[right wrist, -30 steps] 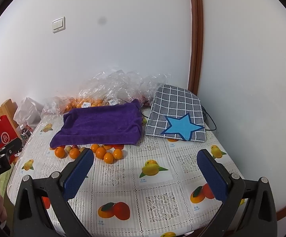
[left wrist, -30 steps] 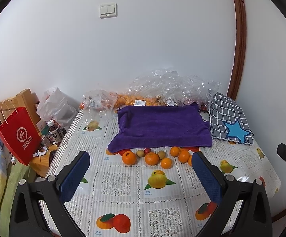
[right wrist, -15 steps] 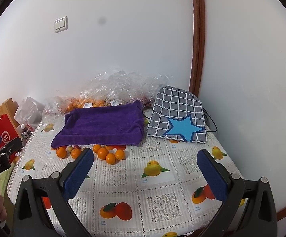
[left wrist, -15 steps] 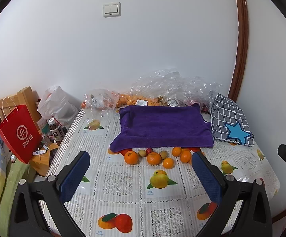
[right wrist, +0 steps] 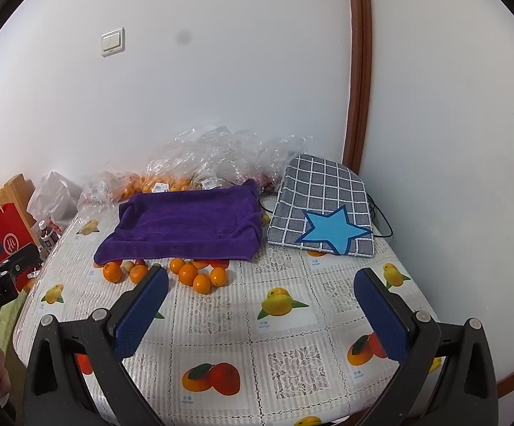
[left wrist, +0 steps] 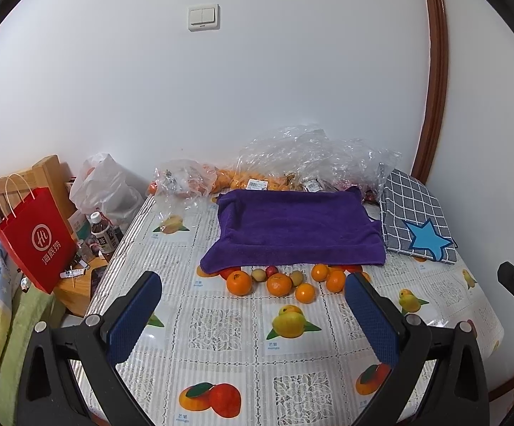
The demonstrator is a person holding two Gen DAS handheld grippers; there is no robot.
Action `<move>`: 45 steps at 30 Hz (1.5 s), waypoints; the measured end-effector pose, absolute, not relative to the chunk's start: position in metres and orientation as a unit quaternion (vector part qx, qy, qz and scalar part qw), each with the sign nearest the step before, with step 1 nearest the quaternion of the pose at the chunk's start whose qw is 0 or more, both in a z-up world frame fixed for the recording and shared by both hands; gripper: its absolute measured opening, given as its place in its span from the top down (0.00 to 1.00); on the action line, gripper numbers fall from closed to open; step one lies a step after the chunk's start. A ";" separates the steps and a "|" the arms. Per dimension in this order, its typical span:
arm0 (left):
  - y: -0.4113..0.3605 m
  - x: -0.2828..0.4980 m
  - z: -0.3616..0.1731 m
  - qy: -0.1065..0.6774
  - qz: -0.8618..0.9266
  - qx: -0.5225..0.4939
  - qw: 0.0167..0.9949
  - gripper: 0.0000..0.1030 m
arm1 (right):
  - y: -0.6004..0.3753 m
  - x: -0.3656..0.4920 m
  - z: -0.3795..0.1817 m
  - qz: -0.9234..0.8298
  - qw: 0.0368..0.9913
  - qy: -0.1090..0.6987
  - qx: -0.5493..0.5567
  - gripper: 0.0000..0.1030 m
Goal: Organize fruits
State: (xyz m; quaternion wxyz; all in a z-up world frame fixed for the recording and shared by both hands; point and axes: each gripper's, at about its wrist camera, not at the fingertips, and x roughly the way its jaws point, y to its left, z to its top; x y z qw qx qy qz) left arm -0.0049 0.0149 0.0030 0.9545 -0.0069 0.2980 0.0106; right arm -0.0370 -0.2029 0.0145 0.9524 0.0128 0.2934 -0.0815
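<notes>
Several loose oranges (left wrist: 279, 283) (right wrist: 201, 282) lie in a row with a few small greenish and red fruits (left wrist: 271, 270) along the near edge of a purple towel (left wrist: 294, 232) (right wrist: 189, 227). The towel rests on a table with a fruit-print cloth (left wrist: 221, 326) (right wrist: 285, 319). My left gripper (left wrist: 253, 301) hangs open above the near part of the table, well short of the fruit and holding nothing. My right gripper (right wrist: 262, 300) is open too, empty, over the table's near right part. Each gripper's body shows at the edge of the other's view.
Clear plastic bags (left wrist: 313, 163) with more oranges are heaped against the back wall. A grey checked cushion with a blue star (right wrist: 324, 213) lies right of the towel. Left of the table stand a red paper bag (left wrist: 34, 238), bottles (left wrist: 104, 236) and a white plastic bag (left wrist: 107, 191).
Both views have crept slightly forward and tilted a little, so the towel and fruit sit marginally higher. Both grippers stay open; no fruit has moved.
</notes>
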 end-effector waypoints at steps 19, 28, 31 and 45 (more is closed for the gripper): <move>0.014 0.001 0.005 0.305 0.007 -0.007 0.952 0.00 | -0.200 -0.035 0.016 -0.079 0.952 0.294 0.012 0.01; 0.019 0.013 0.002 0.314 0.011 -0.012 0.949 0.00 | -0.203 -0.023 0.013 -0.083 0.950 0.298 0.030 0.00; 0.023 0.026 -0.005 0.324 0.017 -0.013 0.946 0.00 | -0.207 -0.009 0.006 -0.095 0.944 0.314 0.037 0.00; 0.059 0.110 -0.099 0.401 0.037 -0.006 0.915 0.02 | -0.180 0.090 -0.096 -0.045 0.919 0.390 -0.044 0.08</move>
